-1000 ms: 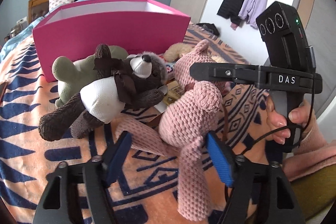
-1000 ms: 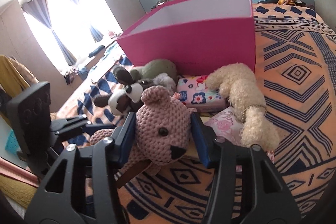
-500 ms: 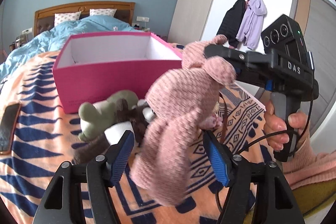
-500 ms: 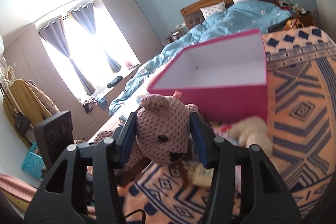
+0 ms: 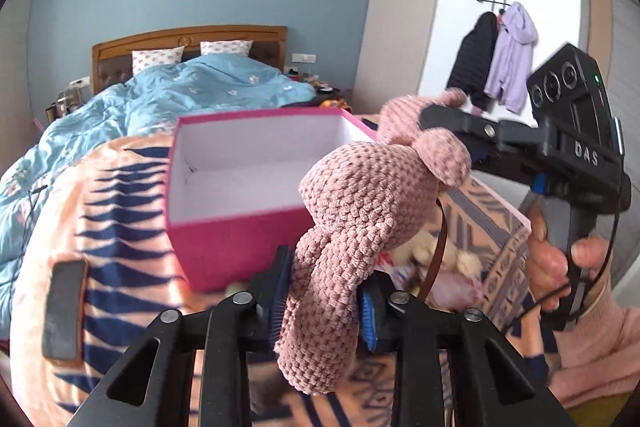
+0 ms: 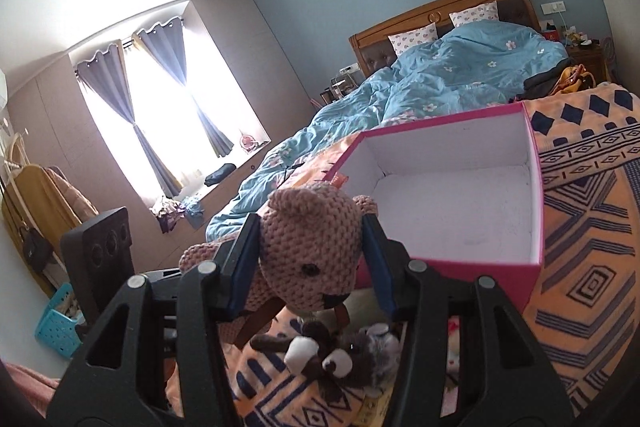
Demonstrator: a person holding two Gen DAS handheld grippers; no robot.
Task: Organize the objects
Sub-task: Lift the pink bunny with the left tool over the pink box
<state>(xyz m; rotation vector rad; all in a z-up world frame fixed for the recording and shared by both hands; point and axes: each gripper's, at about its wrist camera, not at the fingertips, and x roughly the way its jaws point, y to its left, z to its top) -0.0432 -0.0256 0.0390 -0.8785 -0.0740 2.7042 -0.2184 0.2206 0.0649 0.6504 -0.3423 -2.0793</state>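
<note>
Left gripper [image 5: 324, 297] just clamped onto the pink crochet bear's [image 5: 360, 219] lower body; a second ago its jaws stood wide around a leg on the blanket [image 5: 116, 227]. Right gripper [image 6: 310, 263] holds the bear's head, pads pressing both cheeks, same as before. The bear has come up off the bed since then and now hangs between the two grippers, just in front of the open pink box [image 6: 536, 227] (empty inside). Likely next: carry it over the rim and release. The brown plush [image 6: 332, 357] remains on the blanket below.
</note>
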